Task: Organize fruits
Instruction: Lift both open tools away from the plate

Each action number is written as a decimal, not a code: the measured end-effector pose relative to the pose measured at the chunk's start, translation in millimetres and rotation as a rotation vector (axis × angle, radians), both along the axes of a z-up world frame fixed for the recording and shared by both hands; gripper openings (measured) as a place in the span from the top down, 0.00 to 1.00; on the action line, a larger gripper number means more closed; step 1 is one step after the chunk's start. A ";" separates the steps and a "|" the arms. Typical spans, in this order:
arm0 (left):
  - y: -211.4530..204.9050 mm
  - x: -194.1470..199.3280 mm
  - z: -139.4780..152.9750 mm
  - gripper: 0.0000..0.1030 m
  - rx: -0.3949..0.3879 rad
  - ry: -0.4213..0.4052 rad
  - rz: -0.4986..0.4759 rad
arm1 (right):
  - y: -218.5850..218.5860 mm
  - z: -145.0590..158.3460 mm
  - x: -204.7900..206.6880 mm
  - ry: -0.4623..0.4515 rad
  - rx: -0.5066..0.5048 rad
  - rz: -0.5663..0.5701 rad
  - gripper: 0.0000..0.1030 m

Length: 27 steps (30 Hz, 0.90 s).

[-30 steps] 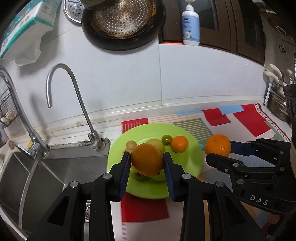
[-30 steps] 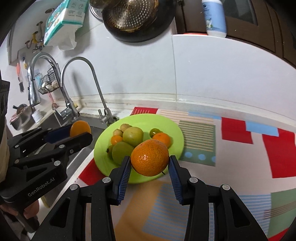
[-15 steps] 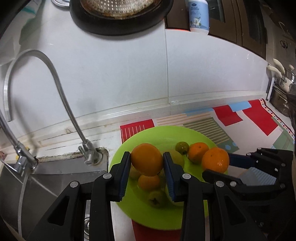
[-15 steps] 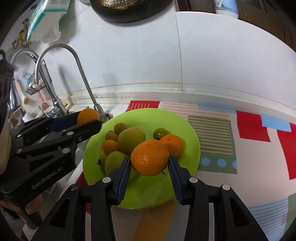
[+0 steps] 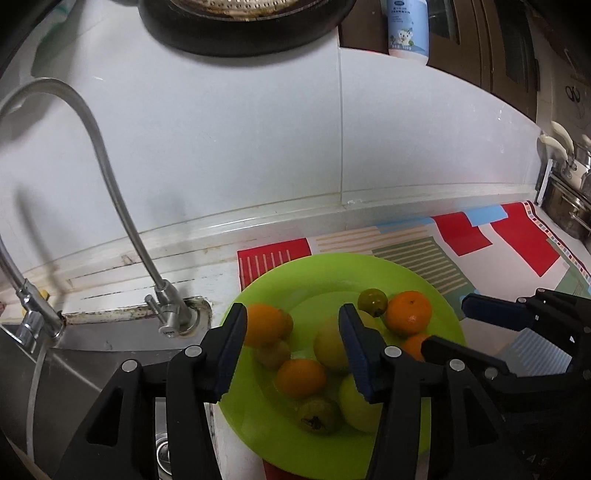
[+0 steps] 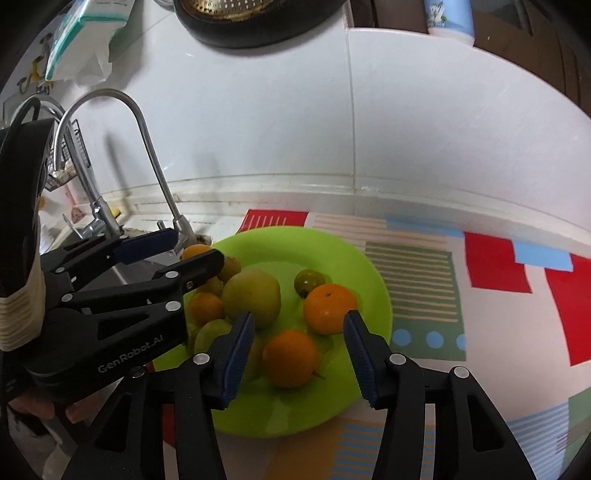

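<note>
A green plate (image 5: 325,269) (image 6: 280,243) on the patterned mat holds several oranges and green fruits. My left gripper (image 5: 293,349) is open above the plate's left side; an orange (image 5: 264,323) lies by its left finger. My right gripper (image 6: 299,347) is open above the plate's front; an orange (image 6: 290,356) lies on the plate between its fingers. Another orange (image 6: 328,308) and a large green fruit (image 6: 253,295) sit behind. Each gripper shows in the other's view: the right one (image 5: 461,328), the left one (image 6: 177,247).
A sink (image 5: 74,354) with a curved faucet (image 5: 110,184) lies left of the plate. The tiled wall (image 5: 406,129) runs behind. A dark pan (image 5: 240,22) and a lotion bottle (image 5: 408,26) sit above. Pots (image 5: 569,206) stand at the far right.
Both grippers have opened and let their oranges go onto the green plate. Both have moved closer over the plate.
</note>
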<state>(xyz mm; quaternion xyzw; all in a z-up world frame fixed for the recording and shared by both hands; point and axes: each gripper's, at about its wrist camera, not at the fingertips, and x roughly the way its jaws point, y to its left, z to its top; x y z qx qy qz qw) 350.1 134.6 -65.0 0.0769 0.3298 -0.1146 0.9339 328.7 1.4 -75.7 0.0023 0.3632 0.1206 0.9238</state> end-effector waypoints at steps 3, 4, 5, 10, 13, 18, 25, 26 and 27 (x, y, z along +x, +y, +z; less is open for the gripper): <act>1.7 -10.9 5.9 0.49 -0.004 0.000 0.019 | -4.8 5.4 -6.0 -0.012 -0.001 -0.017 0.50; 2.4 -15.6 8.0 0.46 -0.005 0.000 0.027 | -7.2 7.5 -9.0 -0.015 -0.001 -0.025 0.50; 2.9 -19.6 9.6 0.44 -0.008 -0.001 0.030 | -8.9 8.7 -11.2 -0.017 -0.001 -0.030 0.50; 0.4 -46.6 18.4 0.43 -0.006 -0.021 0.030 | -20.5 17.5 -29.3 -0.040 0.003 -0.070 0.44; -2.3 -61.2 23.4 0.39 -0.006 -0.028 0.036 | -27.3 23.5 -40.6 -0.049 0.011 -0.083 0.39; -3.9 -82.2 32.0 0.38 -0.017 -0.036 0.068 | -35.5 36.7 -60.3 -0.081 0.009 -0.100 0.34; -10.6 -116.5 45.7 0.31 -0.002 -0.076 0.109 | -47.8 53.6 -91.1 -0.128 0.007 -0.120 0.26; -12.0 -122.0 47.9 0.28 0.001 -0.085 0.115 | -50.0 56.5 -97.3 -0.137 0.004 -0.122 0.25; -13.2 -127.6 50.2 0.26 0.001 -0.093 0.120 | -51.2 58.5 -102.1 -0.144 0.001 -0.123 0.25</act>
